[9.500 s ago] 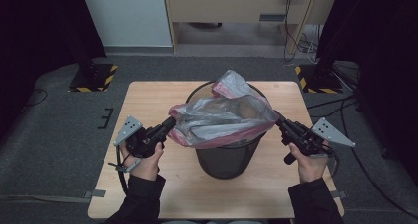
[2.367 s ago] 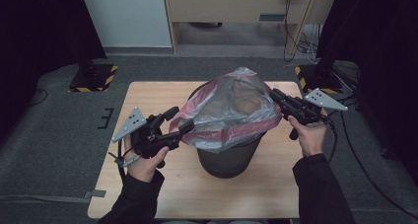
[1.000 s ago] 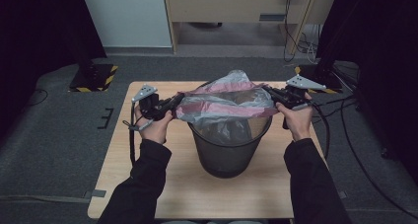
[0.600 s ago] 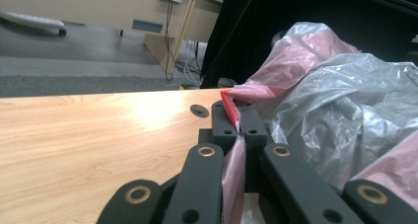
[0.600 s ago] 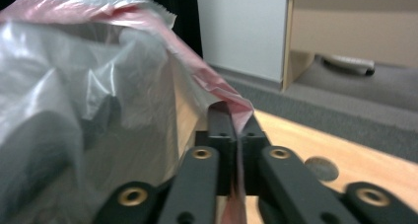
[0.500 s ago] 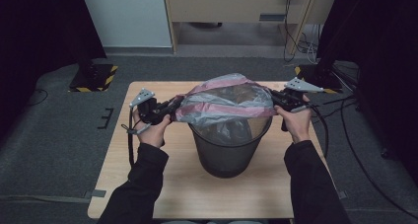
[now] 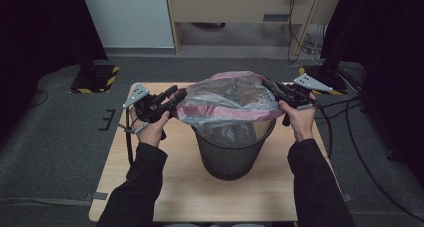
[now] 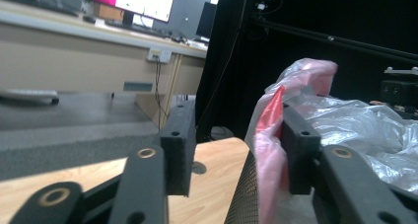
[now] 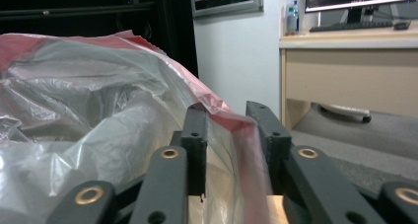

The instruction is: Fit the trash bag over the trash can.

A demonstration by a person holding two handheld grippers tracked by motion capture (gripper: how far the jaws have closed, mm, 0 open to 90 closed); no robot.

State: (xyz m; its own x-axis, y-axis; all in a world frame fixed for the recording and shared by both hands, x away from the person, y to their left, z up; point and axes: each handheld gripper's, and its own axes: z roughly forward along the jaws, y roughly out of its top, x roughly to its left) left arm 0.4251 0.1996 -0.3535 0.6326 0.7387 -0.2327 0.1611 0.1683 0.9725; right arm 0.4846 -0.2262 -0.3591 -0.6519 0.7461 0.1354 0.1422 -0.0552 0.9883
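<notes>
A black mesh bin stands mid-table with a clear, pink-edged plastic bag spread over its mouth. My left gripper is at the bag's left side. In the left gripper view that gripper is open wide, and the pink edge drapes over its right jaw beside the bin's mesh. At the bag's right side is my right gripper. In its own view this gripper has its jaws apart, with the bag's pink rim running through the gap.
The wooden table has bare room in front of and beside the bin. Beyond it are a light wooden desk, a striped stand base on the left floor, and cables on the right floor.
Over the last few seconds the bunched bag was lifted and spread across the bin's mouth. In the last second both hands stayed nearly in place and the bag's rim settled lower.
</notes>
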